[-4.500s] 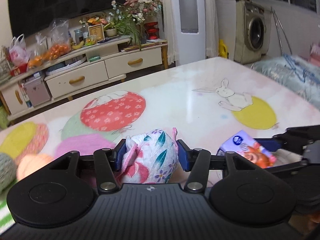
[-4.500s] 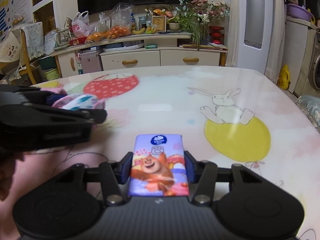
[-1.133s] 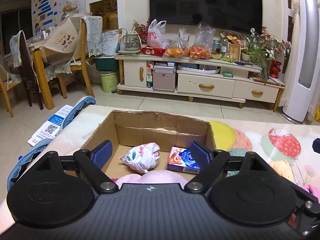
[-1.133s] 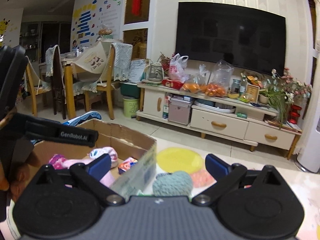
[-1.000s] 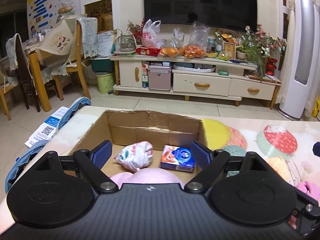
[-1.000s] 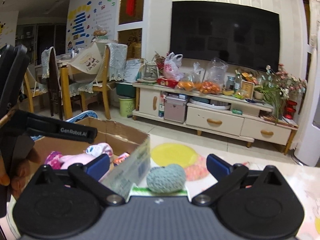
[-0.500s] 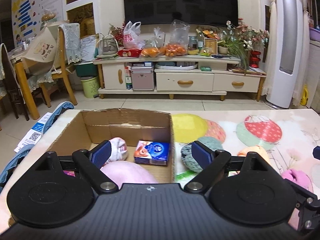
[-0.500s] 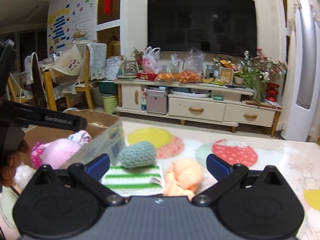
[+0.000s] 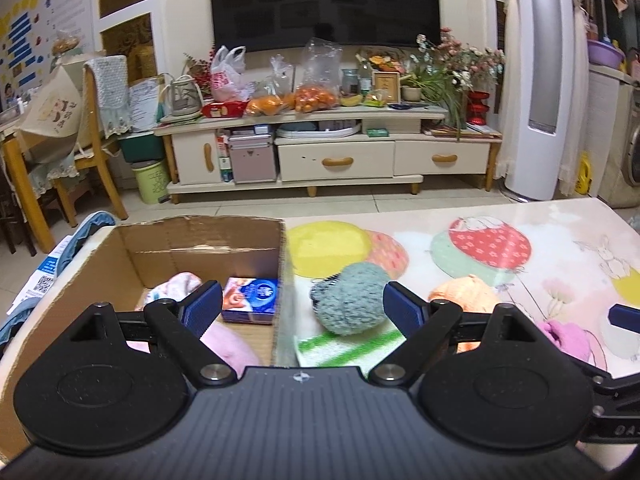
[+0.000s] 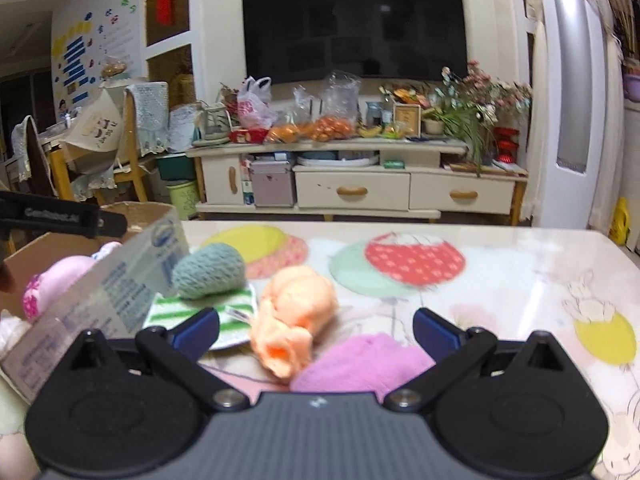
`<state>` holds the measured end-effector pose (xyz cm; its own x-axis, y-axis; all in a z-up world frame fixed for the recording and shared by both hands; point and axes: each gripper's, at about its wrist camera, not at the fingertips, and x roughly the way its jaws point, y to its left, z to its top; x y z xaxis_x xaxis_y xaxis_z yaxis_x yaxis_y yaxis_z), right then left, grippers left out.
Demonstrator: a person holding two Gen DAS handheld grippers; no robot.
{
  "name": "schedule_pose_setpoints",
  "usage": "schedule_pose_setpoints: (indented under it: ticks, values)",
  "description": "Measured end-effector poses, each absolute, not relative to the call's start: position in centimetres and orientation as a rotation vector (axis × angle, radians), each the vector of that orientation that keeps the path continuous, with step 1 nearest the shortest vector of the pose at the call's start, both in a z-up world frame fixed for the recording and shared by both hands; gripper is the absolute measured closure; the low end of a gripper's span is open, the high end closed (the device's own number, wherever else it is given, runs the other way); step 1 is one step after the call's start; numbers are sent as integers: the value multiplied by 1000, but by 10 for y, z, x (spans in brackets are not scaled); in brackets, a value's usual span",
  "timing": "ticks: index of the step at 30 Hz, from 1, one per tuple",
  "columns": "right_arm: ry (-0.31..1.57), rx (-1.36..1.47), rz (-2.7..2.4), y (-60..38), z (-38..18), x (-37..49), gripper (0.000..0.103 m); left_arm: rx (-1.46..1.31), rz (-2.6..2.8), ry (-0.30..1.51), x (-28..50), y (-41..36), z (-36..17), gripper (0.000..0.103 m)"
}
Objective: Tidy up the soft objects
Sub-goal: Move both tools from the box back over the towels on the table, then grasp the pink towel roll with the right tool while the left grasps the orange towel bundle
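A cardboard box (image 9: 200, 236) stands on the table's left; inside lie a floral cloth bundle (image 9: 176, 285), a tissue pack (image 9: 251, 299) and a pink soft thing (image 9: 232, 350). My left gripper (image 9: 302, 307) is open above the box's right wall. Right of the box a teal knitted ball (image 9: 350, 302) rests on a green-striped cloth (image 9: 344, 346). My right gripper (image 10: 316, 330) is open, with an orange soft toy (image 10: 294, 316) and a purple cloth (image 10: 364, 364) between its fingers' line. The teal knitted ball (image 10: 210, 266) and the box (image 10: 116, 280) are at its left.
The table (image 9: 560, 240) has a cartoon balloon and rabbit print. Beyond it are a TV cabinet (image 9: 332, 156) loaded with bags and flowers, a wooden chair (image 9: 92, 152) at left and a tall white fan unit (image 9: 540, 80) at right.
Both grippers let go of the floral bundle and tissue pack, which now lie in the box. Over the last second both views swung right, from the box toward the soft things on the table.
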<state>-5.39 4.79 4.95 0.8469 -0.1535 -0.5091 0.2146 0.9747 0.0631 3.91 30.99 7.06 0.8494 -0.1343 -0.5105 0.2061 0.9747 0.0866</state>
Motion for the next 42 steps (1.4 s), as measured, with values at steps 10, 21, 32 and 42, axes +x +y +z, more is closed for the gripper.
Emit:
schedule_pose_setpoints:
  ticks: [10,21,32,42]
  values:
    - [632,144,-179,26,13,-48,1,178,-245,546,50,303,63,0]
    - [667,64,-168,16,-9,-37,1,201,-344,572,64,283,53,0]
    - [666,125,-191,-21,-4,-44,3,220,-439,617,76,246,24,0]
    - [667,153,-205,-43,-2,-53,3,304,-462,589,88,212,-5,0]
